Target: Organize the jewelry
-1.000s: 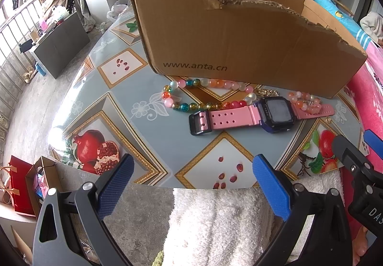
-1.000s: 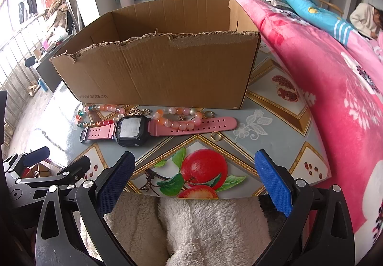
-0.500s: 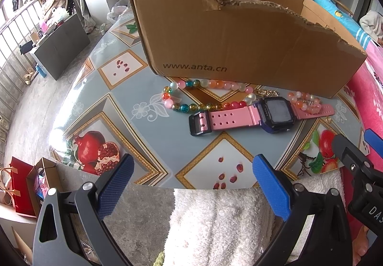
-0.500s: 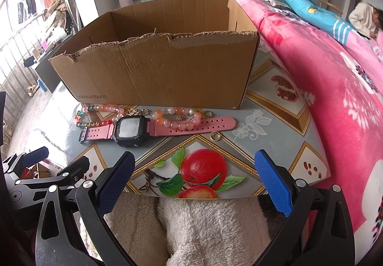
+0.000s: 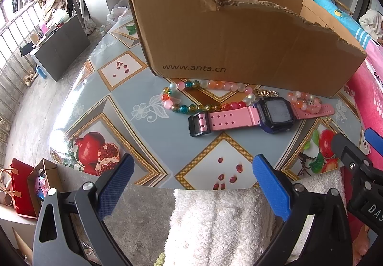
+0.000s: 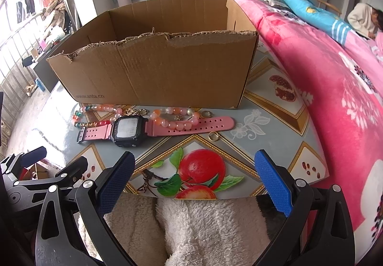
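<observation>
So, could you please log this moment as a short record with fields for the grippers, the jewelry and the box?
left gripper: open, holding nothing, short of the table edge
right gripper: open, holding nothing
cardboard box: open top, torn front rim, inside not visible
pink watch: flat on table, in front of box
multicoloured bead bracelet: left of watch face
pink bead bracelet: overlapping the watch strap
gold ring: loose, near strap end
</observation>
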### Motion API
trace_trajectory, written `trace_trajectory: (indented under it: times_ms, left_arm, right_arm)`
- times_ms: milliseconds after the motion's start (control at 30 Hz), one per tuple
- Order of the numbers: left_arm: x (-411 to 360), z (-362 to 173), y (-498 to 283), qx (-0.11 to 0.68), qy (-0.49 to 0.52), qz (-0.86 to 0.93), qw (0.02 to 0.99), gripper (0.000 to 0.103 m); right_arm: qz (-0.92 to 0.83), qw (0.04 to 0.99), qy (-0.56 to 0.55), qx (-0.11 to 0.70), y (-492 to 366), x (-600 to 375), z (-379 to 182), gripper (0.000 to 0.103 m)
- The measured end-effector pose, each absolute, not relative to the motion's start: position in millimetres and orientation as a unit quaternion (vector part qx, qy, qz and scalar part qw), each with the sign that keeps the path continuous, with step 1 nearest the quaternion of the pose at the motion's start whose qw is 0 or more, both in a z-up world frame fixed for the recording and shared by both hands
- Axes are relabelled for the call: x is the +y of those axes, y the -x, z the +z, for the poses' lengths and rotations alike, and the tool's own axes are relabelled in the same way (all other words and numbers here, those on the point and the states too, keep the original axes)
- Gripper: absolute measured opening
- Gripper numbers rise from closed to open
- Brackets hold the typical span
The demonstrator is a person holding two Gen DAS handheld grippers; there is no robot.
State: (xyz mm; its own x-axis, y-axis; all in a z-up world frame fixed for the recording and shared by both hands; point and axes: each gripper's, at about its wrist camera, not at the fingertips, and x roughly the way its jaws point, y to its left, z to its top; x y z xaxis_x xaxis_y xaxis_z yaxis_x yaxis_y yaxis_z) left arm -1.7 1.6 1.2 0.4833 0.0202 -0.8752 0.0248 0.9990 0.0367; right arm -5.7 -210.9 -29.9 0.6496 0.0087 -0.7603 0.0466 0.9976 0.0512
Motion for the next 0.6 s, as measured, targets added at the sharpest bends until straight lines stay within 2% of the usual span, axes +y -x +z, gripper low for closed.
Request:
trace_trajectory:
  times_ms: [600]
  left_arm:
    - [-0.5, 4.0, -1.5, 0.507, -0.022, -0.003, 0.862, 0.097]
  right_arm:
    - [-0.012, 0.908, -0.031, 0.418, 6.0, -212.5, -28.9, 0.096]
